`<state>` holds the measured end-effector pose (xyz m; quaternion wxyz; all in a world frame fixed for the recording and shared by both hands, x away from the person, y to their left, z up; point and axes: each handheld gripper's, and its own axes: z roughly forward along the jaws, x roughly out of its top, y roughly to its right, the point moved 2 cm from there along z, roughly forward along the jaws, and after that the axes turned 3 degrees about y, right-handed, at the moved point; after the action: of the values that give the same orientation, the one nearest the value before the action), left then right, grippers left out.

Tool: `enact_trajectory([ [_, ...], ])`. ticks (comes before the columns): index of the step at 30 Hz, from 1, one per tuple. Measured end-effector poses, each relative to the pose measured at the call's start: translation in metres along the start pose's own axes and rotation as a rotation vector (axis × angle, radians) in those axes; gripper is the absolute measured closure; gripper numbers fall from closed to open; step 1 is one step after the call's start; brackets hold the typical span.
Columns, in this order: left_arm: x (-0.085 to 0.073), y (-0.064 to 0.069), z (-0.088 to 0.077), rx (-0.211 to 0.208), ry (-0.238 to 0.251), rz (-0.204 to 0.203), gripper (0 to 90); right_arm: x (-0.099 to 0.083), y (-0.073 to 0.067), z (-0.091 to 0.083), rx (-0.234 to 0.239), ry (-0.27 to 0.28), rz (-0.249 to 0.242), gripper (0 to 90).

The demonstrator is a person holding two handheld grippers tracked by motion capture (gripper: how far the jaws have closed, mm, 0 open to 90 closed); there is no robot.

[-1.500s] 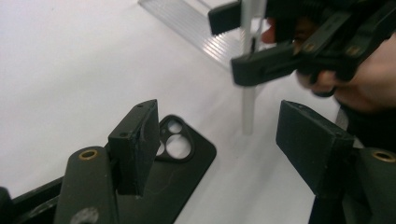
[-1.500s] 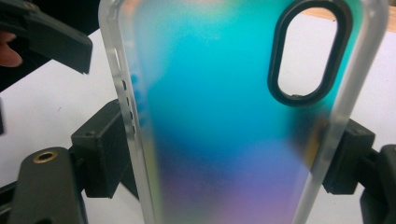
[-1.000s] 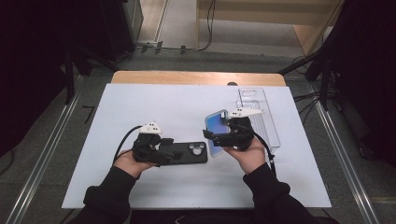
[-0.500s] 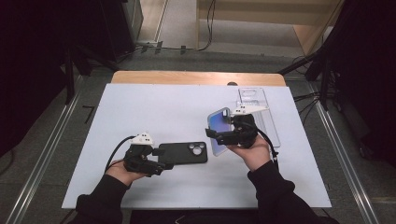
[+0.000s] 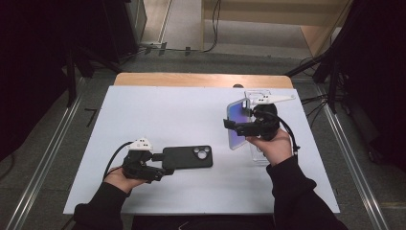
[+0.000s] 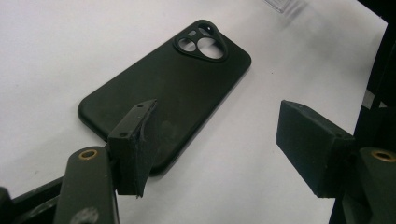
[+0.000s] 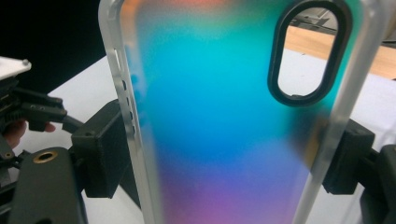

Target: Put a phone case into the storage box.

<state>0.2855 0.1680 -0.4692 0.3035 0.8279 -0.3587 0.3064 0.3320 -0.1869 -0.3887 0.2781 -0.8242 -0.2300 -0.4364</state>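
A black phone case [image 5: 189, 157] [image 6: 187, 79] lies flat on the white table [image 5: 158, 115], camera cut-out at its right end. My left gripper [image 5: 160, 163] [image 6: 217, 116] sits low at the case's left end, open, one pad over the case's corner and the other out over bare table. My right gripper [image 5: 235, 127] [image 7: 224, 154] is raised at the right, shut on an iridescent blue-to-purple phone case [image 5: 238, 123] [image 7: 219, 116]. It holds that case upright, with the pads pressing its two frosted long edges.
A clear plastic box [image 5: 258, 96] lies on the table behind and under the right hand. The table's wooden far edge [image 5: 201, 79] borders a floor with cables. Dark stands flank both sides.
My left gripper has drawn back to the left, uncovering more of the black case. My right gripper has lifted and moved to the right and away with the iridescent case.
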Motion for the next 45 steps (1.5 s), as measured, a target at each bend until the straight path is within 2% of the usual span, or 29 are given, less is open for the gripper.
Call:
enact_trajectory([
  [4, -0.001, -0.001, -0.003, 0.011, 0.015, -0.02, 30.4, 0.008, 0.011, -0.011, -0.048, 0.017, -0.005, 16.6],
  [5, -0.001, -0.001, -0.004, 0.014, 0.023, -0.023, 30.4, 0.008, 0.011, -0.011, -0.048, 0.017, -0.005, 16.6],
  [6, -0.002, -0.001, -0.004, 0.013, 0.025, -0.03, 30.4, 0.01, 0.017, -0.014, -0.064, 0.029, 0.004, 16.6],
  [19, -0.01, -0.003, -0.011, 0.036, 0.022, -0.055, 30.4, 0.016, 0.051, -0.029, -0.182, 0.074, 0.08, 16.6],
  [21, -0.01, -0.003, -0.012, 0.038, 0.025, -0.062, 30.4, 0.016, 0.055, -0.028, -0.215, 0.076, 0.081, 16.6],
  [25, -0.011, -0.003, -0.013, 0.044, 0.024, -0.061, 30.4, 0.016, 0.064, -0.027, -0.244, 0.088, 0.107, 16.6],
  [29, -0.012, -0.003, -0.012, 0.043, 0.02, -0.058, 30.4, 0.017, 0.073, -0.025, -0.29, 0.097, 0.105, 16.6],
  [34, -0.011, -0.003, -0.009, 0.04, 0.018, -0.059, 30.4, 0.018, 0.085, -0.022, -0.3, 0.101, 0.138, 16.6],
  [38, -0.012, -0.004, -0.009, 0.036, 0.016, -0.061, 30.4, 0.021, 0.091, -0.018, -0.311, 0.109, 0.141, 16.6],
  [45, -0.011, -0.006, -0.009, 0.035, 0.021, -0.063, 30.4, 0.031, 0.112, -0.004, -0.345, 0.116, 0.141, 16.6],
])
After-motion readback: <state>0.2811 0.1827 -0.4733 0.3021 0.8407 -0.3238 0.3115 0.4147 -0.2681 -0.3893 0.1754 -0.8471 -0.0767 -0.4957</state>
